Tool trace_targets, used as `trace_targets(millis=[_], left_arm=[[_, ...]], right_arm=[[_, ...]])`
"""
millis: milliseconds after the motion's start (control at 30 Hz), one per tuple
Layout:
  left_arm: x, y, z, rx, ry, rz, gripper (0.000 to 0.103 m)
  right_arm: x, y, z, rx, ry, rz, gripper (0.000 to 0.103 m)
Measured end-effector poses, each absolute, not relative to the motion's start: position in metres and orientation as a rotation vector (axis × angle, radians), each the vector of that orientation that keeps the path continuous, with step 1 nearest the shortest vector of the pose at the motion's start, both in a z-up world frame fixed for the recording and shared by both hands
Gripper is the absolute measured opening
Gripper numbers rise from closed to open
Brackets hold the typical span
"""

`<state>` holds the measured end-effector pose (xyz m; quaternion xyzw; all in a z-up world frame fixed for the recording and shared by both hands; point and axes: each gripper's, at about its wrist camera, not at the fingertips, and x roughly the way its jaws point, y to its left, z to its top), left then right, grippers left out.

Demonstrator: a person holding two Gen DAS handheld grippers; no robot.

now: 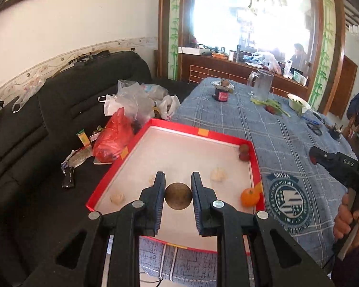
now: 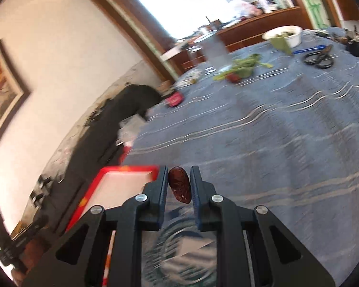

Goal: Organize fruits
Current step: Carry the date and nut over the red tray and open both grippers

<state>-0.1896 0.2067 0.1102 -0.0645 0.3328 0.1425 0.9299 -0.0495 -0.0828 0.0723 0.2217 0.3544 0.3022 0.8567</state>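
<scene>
My left gripper (image 1: 178, 186) is shut on a round brown fruit (image 1: 178, 196) and hangs over the near half of a red-rimmed tray (image 1: 255, 165) with a white floor. In the tray lie an orange (image 1: 250, 197), two reddish-brown fruits (image 1: 243, 153) in the far right corner, and pale peeled pieces (image 1: 218, 174). My right gripper (image 2: 179, 179) is shut on a dark red date (image 2: 179, 187), held above the blue checked cloth just right of the tray (image 2: 122, 168). The right gripper's body (image 1: 337, 167) and the hand holding it show at the right edge of the left wrist view.
A blue checked tablecloth (image 1: 263, 124) covers the table. Farther back stand a glass jug (image 1: 263, 85), a dark jar (image 1: 221, 92), green vegetable scraps (image 1: 271, 105), a white bowl (image 1: 298, 101) and scissors (image 2: 319, 58). A black sofa (image 1: 59, 100) with plastic bags (image 1: 131, 105) lies left of the tray.
</scene>
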Motion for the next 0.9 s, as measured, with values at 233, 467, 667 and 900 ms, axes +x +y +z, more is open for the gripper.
trace_targets(millis=[233,467,667,900], left_arm=[[-0.202,0.19,0.099,-0.055,0.653,0.306,0.021],[-0.208,0.188,0.096,-0.034,0.63,0.313,0.021],[-0.208,0.197,0.093,-0.049,0.631,0.307,0.021],[-0.205,0.209,0.088,-0.07,0.642,0.312,0.021]], right_arm=[[-0.091,-0.047,0.076,0.396,0.757,0.725,0.021],[-0.11,-0.036,0.073,0.365,0.765,0.753,0.021],[-0.116,-0.018,0.075,0.34,0.77,0.778,0.021],[-0.122,0.013,0.077,0.295,0.78,0.804,0.021]])
